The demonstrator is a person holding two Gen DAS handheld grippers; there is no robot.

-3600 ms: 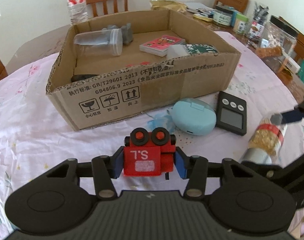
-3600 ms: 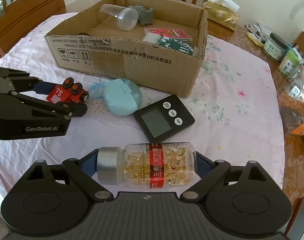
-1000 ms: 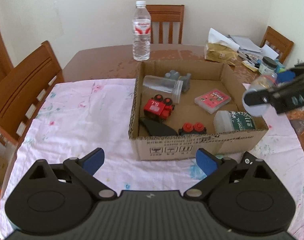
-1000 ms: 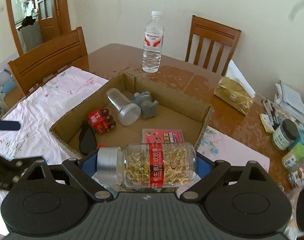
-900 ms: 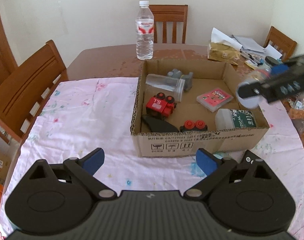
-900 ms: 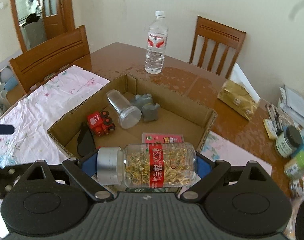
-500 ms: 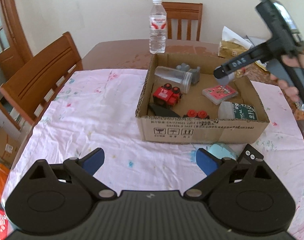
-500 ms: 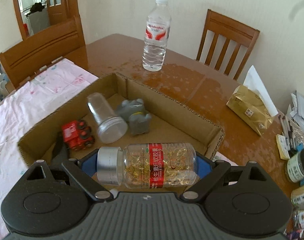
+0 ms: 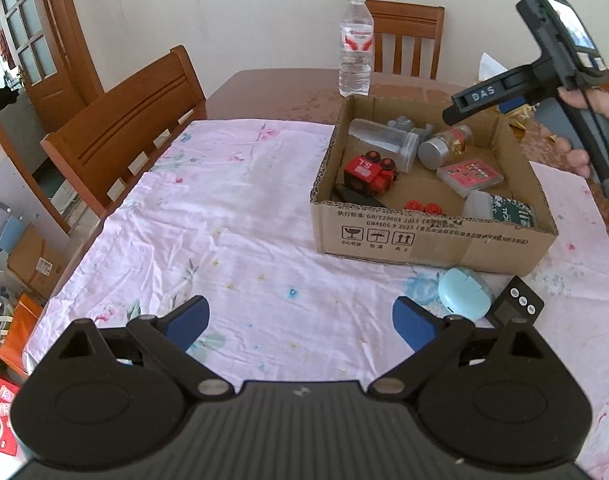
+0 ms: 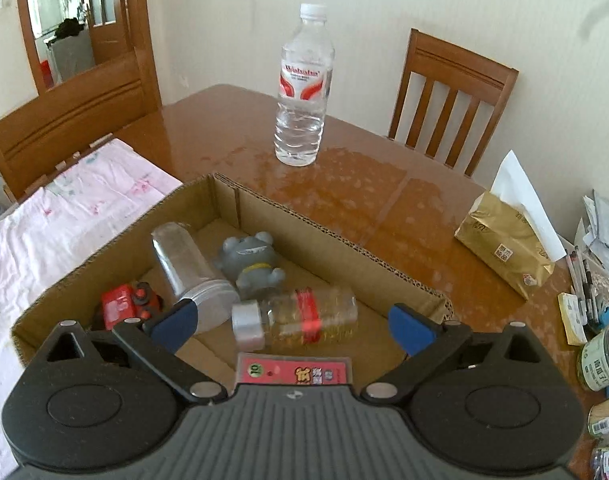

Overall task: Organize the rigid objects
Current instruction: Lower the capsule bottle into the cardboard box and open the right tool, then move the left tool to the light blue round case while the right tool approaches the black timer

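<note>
Right wrist view looks down into the cardboard box (image 10: 328, 216), where the capsule bottle (image 10: 296, 318) lies on its side on the box floor, silver cap toward 9 o'clock, slightly blurred. The right gripper (image 10: 290, 322) has just been opening; its 2 blue fingers (image 10: 174, 324) stand wide apart on either side of the bottle without touching it. Just beside the bottle's cap at 10 o'clock lies a clear plastic jar (image 10: 188, 270), and at 11 o'clock a grey animal figure (image 10: 250, 262). A red toy train (image 10: 128, 304) sits at 9 o'clock of the jar's lid. A pink card pack (image 10: 294, 370) lies at 6 o'clock of the bottle. Beyond the box a water bottle (image 10: 302, 88) stands upright on the bare wooden desk (image 10: 364, 184).

Left wrist view shows the left gripper (image 9: 300, 320) over the pink floral cloth (image 9: 208, 216), fingers spread wide with nothing between them. At 2 o'clock of it, outside the box's near wall, lie a pale blue case (image 9: 462, 292) and a black digital timer (image 9: 514, 306), touching each other.
</note>
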